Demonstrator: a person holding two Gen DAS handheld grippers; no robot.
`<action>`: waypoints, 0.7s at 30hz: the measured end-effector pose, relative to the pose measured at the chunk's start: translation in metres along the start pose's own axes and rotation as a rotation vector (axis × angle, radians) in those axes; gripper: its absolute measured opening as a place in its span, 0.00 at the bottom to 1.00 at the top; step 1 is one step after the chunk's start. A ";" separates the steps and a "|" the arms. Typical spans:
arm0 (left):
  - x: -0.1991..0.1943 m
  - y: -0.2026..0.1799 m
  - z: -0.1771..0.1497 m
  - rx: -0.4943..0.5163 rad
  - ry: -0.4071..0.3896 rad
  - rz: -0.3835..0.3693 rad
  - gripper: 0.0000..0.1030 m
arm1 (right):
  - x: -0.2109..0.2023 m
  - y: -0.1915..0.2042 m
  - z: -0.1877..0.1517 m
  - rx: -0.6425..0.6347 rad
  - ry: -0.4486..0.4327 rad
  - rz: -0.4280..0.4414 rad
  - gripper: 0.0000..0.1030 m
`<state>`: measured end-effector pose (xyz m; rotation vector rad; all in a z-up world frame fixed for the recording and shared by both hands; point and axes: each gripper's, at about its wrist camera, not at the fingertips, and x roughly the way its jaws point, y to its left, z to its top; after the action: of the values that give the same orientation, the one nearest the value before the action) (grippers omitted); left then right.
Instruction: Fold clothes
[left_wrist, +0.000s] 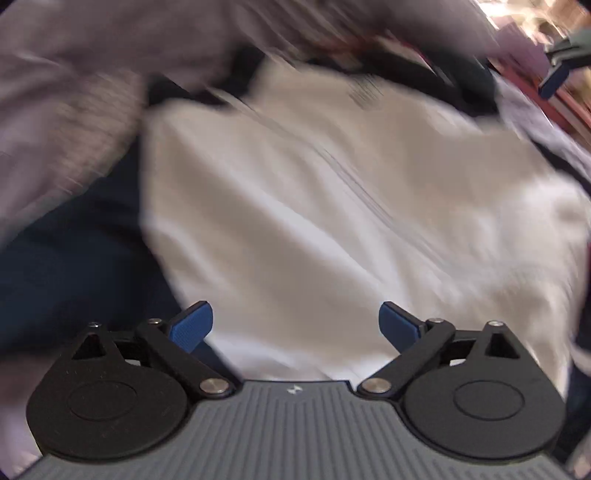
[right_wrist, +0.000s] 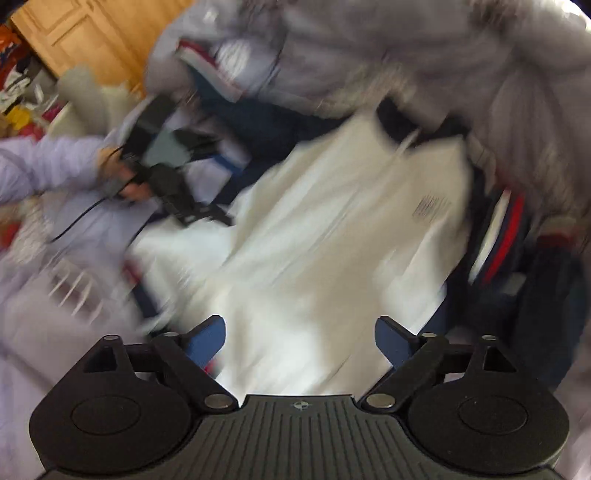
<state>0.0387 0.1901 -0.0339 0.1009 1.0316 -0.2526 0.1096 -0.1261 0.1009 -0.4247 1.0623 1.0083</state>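
One white fabric garment (right_wrist: 332, 236) lies spread flat, one grey fabric garment (right_wrist: 461, 62) is heaped beyond it, and two black two-finger grippers with blue pads are in view, left gripper (left_wrist: 295, 325) and right gripper (right_wrist: 300, 341).

black tool (left_wrist: 295, 325) with blue ribbed pads (left_wrist: 192, 328), silver screws, grey ridged body, lilac sleeve (right_wrist: 48, 162)

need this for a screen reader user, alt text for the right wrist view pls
Blurred by motion, the right gripper hangs open and empty over a white garment spread on a pile of clothes. At left, a hand in a lilac sleeve holds the left gripper; a wooden door stands behind.
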 end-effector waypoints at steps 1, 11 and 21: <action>0.002 0.018 0.015 0.019 -0.038 0.108 0.98 | 0.011 -0.008 0.016 -0.015 -0.042 -0.086 0.95; 0.096 0.162 0.045 -0.010 0.111 0.389 1.00 | 0.176 -0.127 0.078 0.135 0.026 -0.612 0.91; 0.142 0.136 -0.005 -0.009 0.184 0.483 0.79 | 0.238 -0.114 0.041 0.130 0.133 -0.695 0.16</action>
<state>0.1388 0.3002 -0.1629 0.3644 1.1566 0.2048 0.2557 -0.0417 -0.1064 -0.6986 0.9845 0.2956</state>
